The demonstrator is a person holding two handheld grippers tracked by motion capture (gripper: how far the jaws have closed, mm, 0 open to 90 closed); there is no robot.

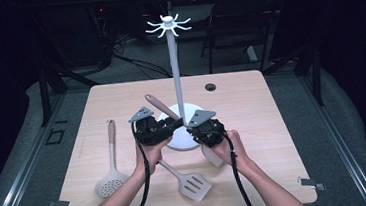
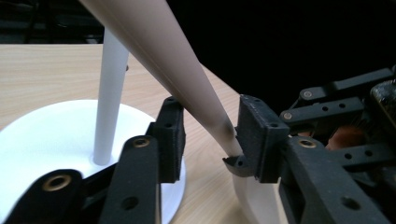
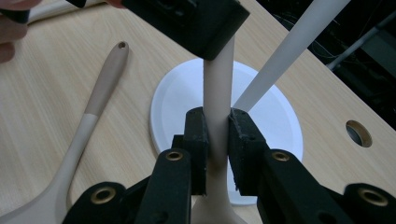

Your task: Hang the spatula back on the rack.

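Wooden tabletop (image 1: 251, 102), bare along its far and right edges. White stand (image 1: 174, 73) at centre. Beige utensil handle (image 3: 217, 98) raised beside the pole, clamped in right tongs (image 3: 217, 140); left tongs (image 2: 210, 140) narrowed around it, not visibly pressing. Slotted spatula (image 1: 190, 182), skimmer (image 1: 111, 174) near front edge.

High view looks down from above; 2 gripper views sit close (both share the white stand base (image 1: 184, 138)).

Beige ladle (image 1: 159, 106), long tapered handle, lifted and tilted toward 10 o'clock over the white stand base (image 1: 174, 143), white bowl end low at 5 o'clock.
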